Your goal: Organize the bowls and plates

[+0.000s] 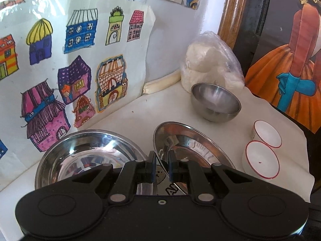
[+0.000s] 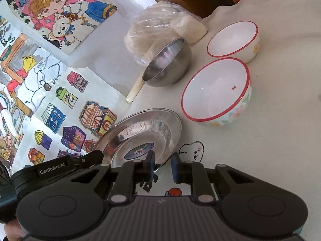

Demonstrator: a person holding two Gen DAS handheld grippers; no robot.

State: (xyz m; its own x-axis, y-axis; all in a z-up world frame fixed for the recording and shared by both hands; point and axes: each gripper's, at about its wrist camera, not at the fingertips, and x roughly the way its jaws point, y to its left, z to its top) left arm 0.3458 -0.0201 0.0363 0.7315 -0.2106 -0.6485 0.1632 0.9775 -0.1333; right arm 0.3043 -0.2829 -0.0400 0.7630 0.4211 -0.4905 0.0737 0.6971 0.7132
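Observation:
In the left wrist view my left gripper (image 1: 162, 166) is shut on the near rim of a steel plate (image 1: 190, 146), which tilts up off the white cloth. A second, deeper steel plate (image 1: 86, 154) lies to its left. Behind them stands a steel bowl (image 1: 215, 104), with two red-rimmed white bowls (image 1: 260, 159) to the right. In the right wrist view my right gripper (image 2: 163, 166) has its jaws drawn close on the near rim of the steel plate (image 2: 144, 136). My left gripper (image 2: 94, 156) holds that plate's left edge. The steel bowl (image 2: 166, 66) and the larger white bowl (image 2: 216, 92) stand beyond.
A plastic-wrapped white lump (image 1: 210, 64) sits in the back corner behind the steel bowl. Coloured drawings of houses (image 1: 76, 70) lean along the wall on the left. A painted picture (image 1: 291, 70) stands at the right. The cloth's edge (image 1: 305, 160) falls away on the right.

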